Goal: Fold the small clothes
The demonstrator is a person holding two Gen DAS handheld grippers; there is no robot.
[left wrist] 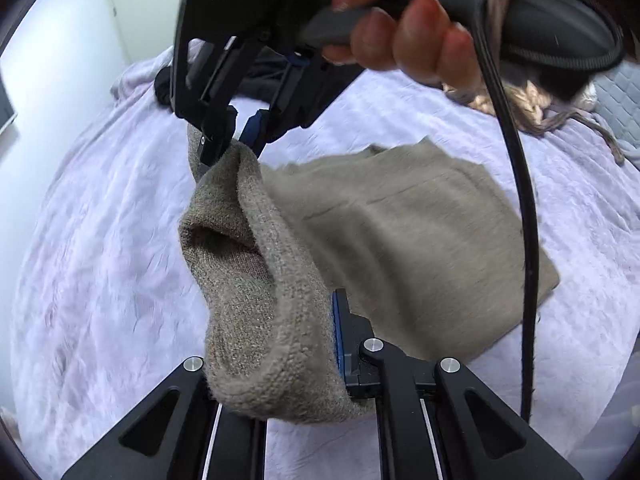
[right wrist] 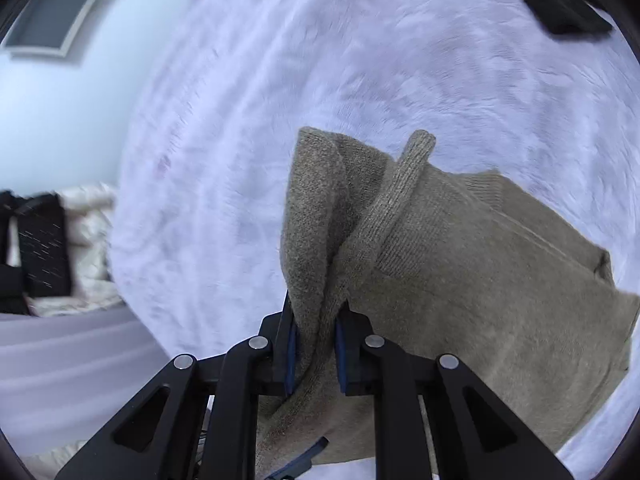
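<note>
Lavender fleece bedding (left wrist: 100, 264) underlies everything. Both tongs, the left gripper (left wrist: 320, 340) and right gripper (right wrist: 316, 352), are clamped on bunched edges of the taupe knit garment (left wrist: 400, 240), which is lifted there, its far end lying on the bedding.

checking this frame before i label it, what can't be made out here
- Left wrist view: left gripper has one finger buried under the grey-brown knit garment.
- Left wrist view: dark clothing at the far end of the lilac blanket is hidden behind the right gripper.
- Right wrist view: dark item is cut off by the lens edge.
- Right wrist view: the garment's lower hem is hidden under the gripper's frame.
- Both views: blanket texture is blurred.
</note>
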